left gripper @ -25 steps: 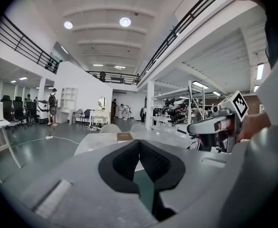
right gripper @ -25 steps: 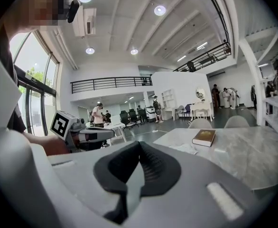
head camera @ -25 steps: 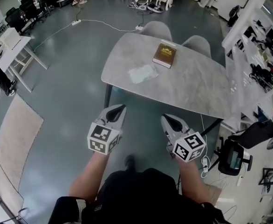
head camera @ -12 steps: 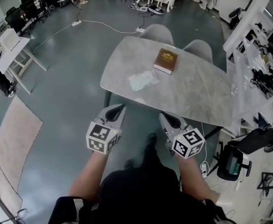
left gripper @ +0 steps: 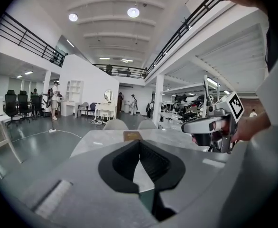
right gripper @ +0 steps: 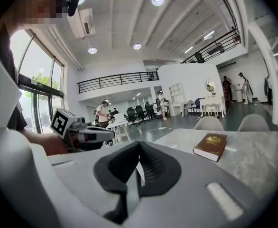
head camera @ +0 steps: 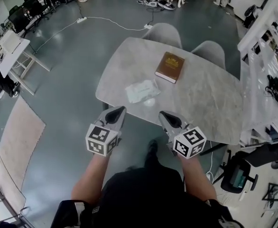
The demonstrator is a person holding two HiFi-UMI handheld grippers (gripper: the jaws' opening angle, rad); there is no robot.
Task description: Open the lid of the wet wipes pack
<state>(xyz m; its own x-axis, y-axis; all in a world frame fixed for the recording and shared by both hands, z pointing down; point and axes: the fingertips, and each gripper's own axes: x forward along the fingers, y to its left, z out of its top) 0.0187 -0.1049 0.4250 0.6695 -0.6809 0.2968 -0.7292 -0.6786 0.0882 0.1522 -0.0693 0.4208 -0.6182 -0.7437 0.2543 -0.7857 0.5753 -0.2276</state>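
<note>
- the wet wipes pack (head camera: 141, 90) lies flat on the near-left part of the table (head camera: 210, 103), a little in from the near edge. this is probably so that it can be reached from the side where the person stands. its lid is too small to make out.
- a brown book (head camera: 170, 67) lies farther back and to the right, apart from the pack and out of the way.
- the left gripper (head camera: 117, 112) is held out in front of the person, short of the table's near edge. its jaws are pressed together with nothing between them, since nothing is within reach yet.
- the right gripper (head camera: 166, 118) is held the same way just to the right, jaws closed and empty.
- both point forward and slightly down toward the table, side by side, with the pack ahead between them. this seems to suit a two-handed job: one to steady the pack, one to lift the lid.
- two chairs (head camera: 163, 32) stand tucked in at the far side.
</note>
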